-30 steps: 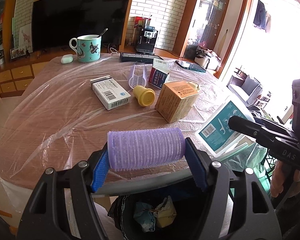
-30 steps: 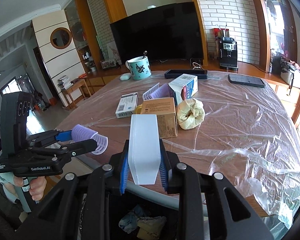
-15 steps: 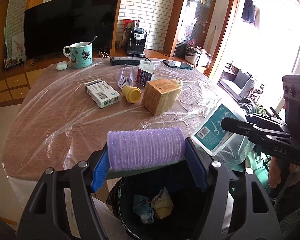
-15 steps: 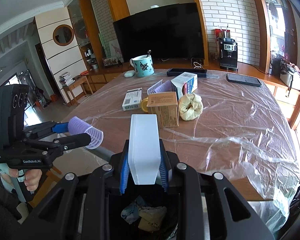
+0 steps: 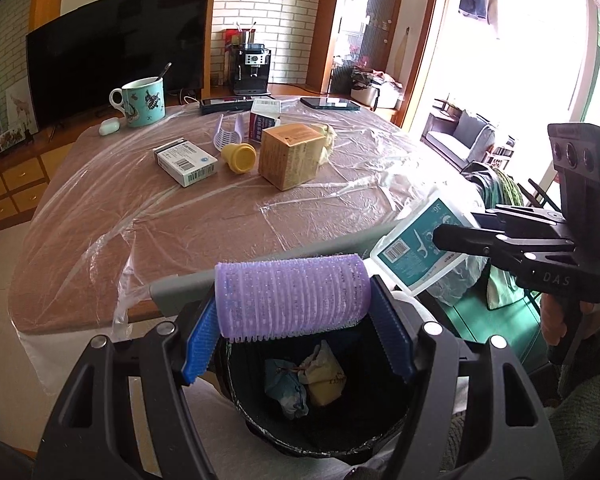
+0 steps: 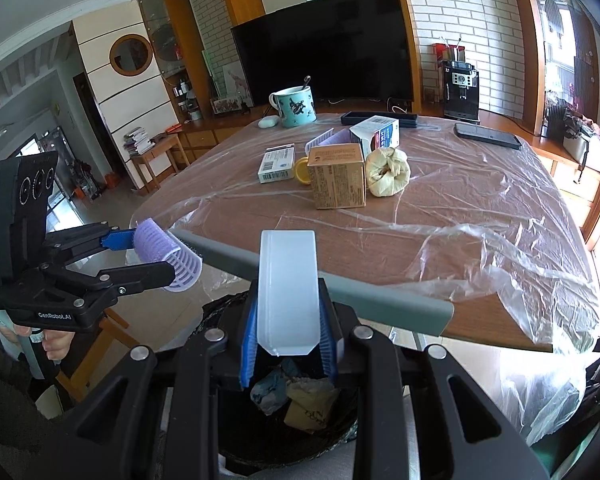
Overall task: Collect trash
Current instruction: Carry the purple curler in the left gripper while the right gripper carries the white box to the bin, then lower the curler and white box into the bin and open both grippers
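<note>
Directly below both grippers sat the black trash bin (image 5: 320,432). Left gripper (image 5: 292,300) clamped a purple hair roller (image 5: 292,294) crosswise; right gripper (image 6: 287,312) pinched a floss-pick box (image 6: 287,288), both over its mouth.

Left claw (image 5: 292,312) clamped shut, right claw (image 6: 287,322) clamped shut, both level, side by side

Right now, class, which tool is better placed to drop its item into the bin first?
Probably the left tool: its purple hair roller hangs over the black bin opening. The right tool holds its floss-pick box nearer the rim.
</note>
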`<state>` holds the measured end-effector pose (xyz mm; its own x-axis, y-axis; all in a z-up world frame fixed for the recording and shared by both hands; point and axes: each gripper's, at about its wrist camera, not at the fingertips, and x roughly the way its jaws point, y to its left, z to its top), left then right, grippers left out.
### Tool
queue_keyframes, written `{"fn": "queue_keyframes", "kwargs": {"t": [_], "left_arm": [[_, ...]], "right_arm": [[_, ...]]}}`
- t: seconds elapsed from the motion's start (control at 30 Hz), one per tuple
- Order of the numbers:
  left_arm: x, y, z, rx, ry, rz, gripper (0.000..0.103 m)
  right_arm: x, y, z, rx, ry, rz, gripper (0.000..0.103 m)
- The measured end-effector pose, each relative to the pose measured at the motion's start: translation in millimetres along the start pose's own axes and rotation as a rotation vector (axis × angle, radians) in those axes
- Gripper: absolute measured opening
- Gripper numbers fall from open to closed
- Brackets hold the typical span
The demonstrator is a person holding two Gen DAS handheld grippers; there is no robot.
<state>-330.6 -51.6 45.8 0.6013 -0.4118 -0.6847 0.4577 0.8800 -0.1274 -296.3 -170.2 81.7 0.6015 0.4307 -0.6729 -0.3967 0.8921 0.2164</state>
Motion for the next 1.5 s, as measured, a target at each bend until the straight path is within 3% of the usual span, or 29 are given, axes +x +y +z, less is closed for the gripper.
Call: {"fn": "queue_keyframes", "kwargs": {"t": [0.8,1.5], "left_arm": [[38.3,-12.1,-40.3,0.035,0.161,-0.006,0.070],[65.9,-4.7,-50.6,0.049,0.232,0.011,0.070]], "right_arm": [[38.3,5.5,-43.5,-0.009,0.159,-0.009,0.026],[64.3,4.2,-54.5,-0.021,0.231,-0.019,0.026]]}}
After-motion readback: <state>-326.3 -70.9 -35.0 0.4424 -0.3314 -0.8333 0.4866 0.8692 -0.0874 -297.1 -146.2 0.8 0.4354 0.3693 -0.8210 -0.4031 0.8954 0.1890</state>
